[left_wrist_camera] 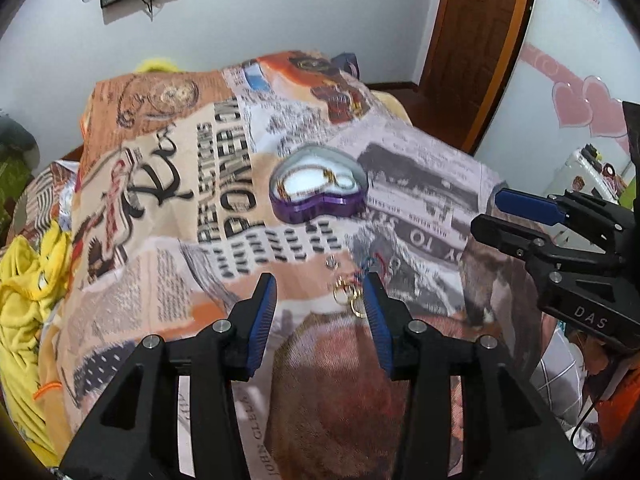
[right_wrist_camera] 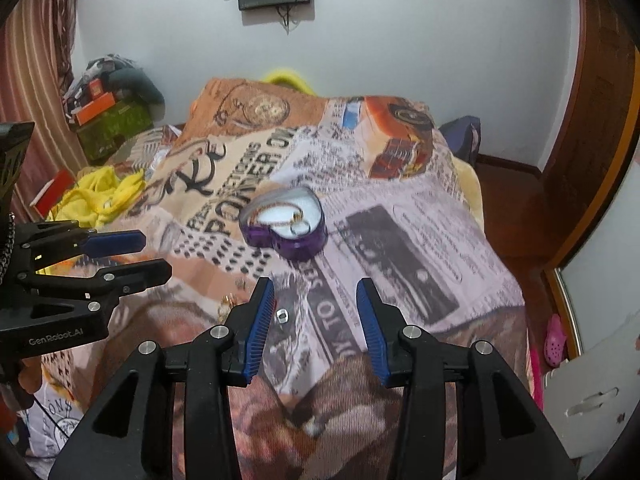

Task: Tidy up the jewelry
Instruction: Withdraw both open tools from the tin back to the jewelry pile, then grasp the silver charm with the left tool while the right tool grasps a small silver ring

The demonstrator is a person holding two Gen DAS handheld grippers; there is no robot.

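Note:
A purple heart-shaped jewelry box (left_wrist_camera: 318, 186) lies open on the printed blanket, with a gold chain and a ring inside; it also shows in the right wrist view (right_wrist_camera: 286, 226). Gold hoop earrings (left_wrist_camera: 348, 294) lie on the blanket just inside my left gripper's (left_wrist_camera: 320, 286) right finger; the gripper is open and holds nothing. A small silver stud (left_wrist_camera: 331, 263) lies beyond them. My right gripper (right_wrist_camera: 316, 290) is open and empty, with a small silver ring (right_wrist_camera: 282, 314) on the blanket between its fingers. The gold earrings (right_wrist_camera: 228, 304) lie left of it.
The blanket (right_wrist_camera: 400, 220) covers a bed. Yellow cloth (right_wrist_camera: 100, 194) is heaped at the left. Boxes (right_wrist_camera: 108, 120) stand by the curtain. A wooden door (left_wrist_camera: 476, 48) and floor lie to the right. Each gripper shows at the other view's edge.

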